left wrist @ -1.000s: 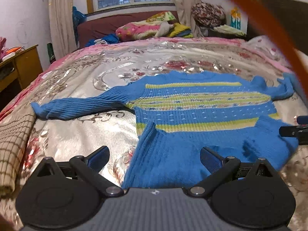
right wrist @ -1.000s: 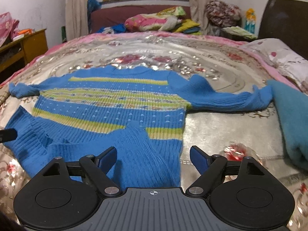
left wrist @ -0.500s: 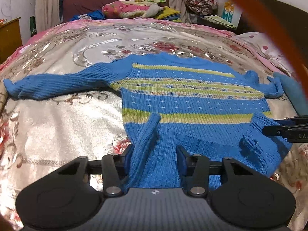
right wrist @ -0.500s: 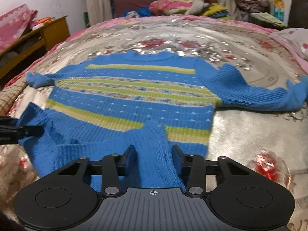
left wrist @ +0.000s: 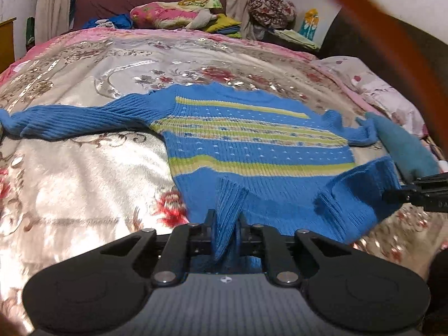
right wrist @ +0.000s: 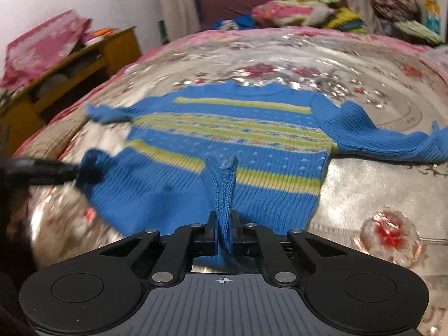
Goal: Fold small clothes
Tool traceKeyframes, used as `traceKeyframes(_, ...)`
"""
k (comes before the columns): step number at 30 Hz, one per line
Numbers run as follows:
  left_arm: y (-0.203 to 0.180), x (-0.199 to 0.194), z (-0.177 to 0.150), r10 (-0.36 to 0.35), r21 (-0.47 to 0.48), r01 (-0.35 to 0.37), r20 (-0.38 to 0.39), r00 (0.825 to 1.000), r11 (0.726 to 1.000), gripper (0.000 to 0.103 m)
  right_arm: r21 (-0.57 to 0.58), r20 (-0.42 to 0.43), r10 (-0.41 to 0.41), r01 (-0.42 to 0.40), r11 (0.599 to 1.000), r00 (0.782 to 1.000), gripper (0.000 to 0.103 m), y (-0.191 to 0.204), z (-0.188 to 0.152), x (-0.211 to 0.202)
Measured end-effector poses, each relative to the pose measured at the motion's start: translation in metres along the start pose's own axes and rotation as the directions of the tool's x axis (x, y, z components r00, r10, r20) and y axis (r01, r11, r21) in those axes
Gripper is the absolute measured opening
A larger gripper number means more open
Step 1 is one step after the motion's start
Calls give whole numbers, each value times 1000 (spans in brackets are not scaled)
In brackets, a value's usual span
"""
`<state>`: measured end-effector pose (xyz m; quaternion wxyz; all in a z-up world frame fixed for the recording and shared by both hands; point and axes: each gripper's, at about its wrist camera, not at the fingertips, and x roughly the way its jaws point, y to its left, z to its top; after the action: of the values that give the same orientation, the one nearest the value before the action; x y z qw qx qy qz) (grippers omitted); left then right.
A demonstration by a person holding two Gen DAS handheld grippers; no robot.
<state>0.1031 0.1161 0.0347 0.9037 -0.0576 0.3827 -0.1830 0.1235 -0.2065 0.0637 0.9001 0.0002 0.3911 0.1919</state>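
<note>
Both jaws, open a second ago, now pinch the striped sweater's (left wrist: 252, 145) hem; left gripper (left wrist: 226, 224) and right gripper (right wrist: 224, 225) begin the bottom-up fold, next carrying the hem toward the collar across the bed (left wrist: 84, 168).

The sweater (left wrist: 252, 140) is blue ribbed knit with yellow-green stripes and small white flecks across the chest. It lies face up on the bed, neck toward the far end, both sleeves spread out sideways. Its bottom hem is raised off the bedding at two corners, bunched into pinched folds, the fabric between sagging.
</note>
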Motion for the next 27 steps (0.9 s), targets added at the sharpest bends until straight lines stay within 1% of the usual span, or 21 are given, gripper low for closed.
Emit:
traceKeyframes(3, 1, -12, -11, 0, 7, 0, -16, 1000, 1000, 18, -27, -10, 2, -2, 1000, 1000, 6, 5, -12, -17)
traceKeyframes(10, -9, -30, -38, -30, 32, 32, -60, 998, 999, 18, -82, -46, -2, -2, 997, 999, 6, 12, -36, -40)
traceKeyframes(12, -10, -36, -45, -33, 37, 36, -69, 997, 999, 18, -124, -73, -26, 17, 992, 997, 7, 12, -44, -42)
traceKeyframes(14, -11, -41, -47, -35, 37, 38, -75, 997, 999, 18, -163, -100, -68, 51, 985, 993, 8, 12, -51, -42)
traceKeyframes(17, -10, -51, -47, -38, 30, 40, -74, 997, 999, 18, -180, -129, -98, 74, 981, 987, 12, 9, -59, -44)
traceKeyframes(23, -8, -68, -45, -6, 34, 8, -55, 998, 999, 19, -182, -117, -119, 97, 978, 986, 12, 2, -64, -60)
traceKeyframes(25, -10, -70, -41, -11, 32, 13, -38, 999, 999, 19, -167, -94, -123, 107, 980, 988, 12, 2, -61, -63)
traceKeyframes(27, -17, -65, -37, -27, 36, 28, -24, 999, 999, 19, -134, -70, -111, 101, 986, 991, 14, 3, -58, -62)
